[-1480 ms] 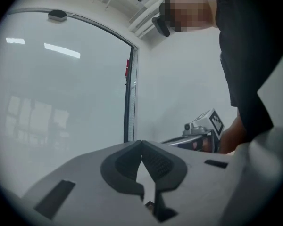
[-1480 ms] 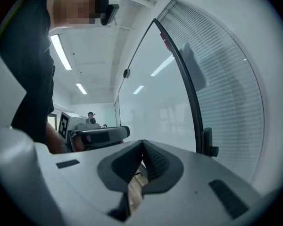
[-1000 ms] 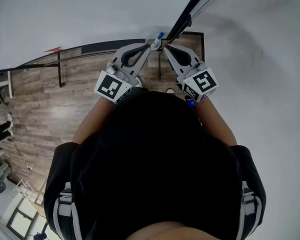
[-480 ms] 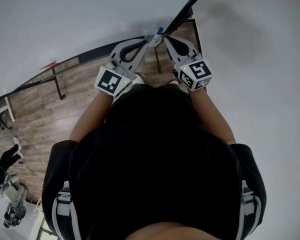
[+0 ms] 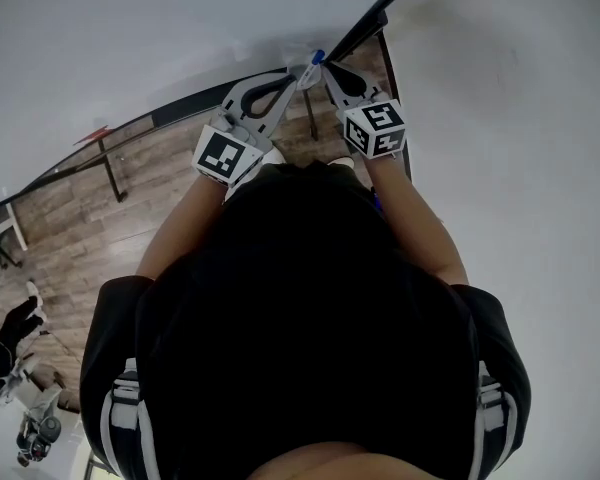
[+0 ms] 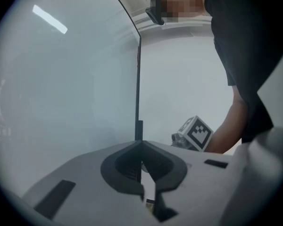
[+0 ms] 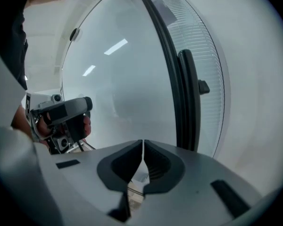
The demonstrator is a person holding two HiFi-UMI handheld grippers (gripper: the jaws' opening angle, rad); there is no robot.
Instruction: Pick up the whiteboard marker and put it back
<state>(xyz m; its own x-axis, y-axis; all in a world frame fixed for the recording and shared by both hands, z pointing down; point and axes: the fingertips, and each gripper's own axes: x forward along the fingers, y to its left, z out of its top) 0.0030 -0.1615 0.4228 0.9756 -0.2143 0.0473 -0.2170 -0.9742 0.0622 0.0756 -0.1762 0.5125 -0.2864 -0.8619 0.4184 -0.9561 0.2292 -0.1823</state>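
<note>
Left gripper (image 5: 296, 78) closed on the marker (image 5: 311, 68). White barrel pinched at the very tips, blue cap pointing up toward the corner. In the left gripper view, jaws tip to tip with only a pale sliver between the pads. Right gripper (image 5: 327, 69) shut with nothing in it. Tips just beside the marker's cap; contact can't be told. Both held out in front of the black shirt (image 5: 310, 318), tips converging. Marker close to the corner where the glossy white board (image 6: 61, 79) meets the black frame bar (image 5: 375, 20). Wood floor (image 5: 80, 218) below and to the left. Tag cube (image 6: 197, 132) of the right gripper visible past the left jaws, forearm behind it.
</note>
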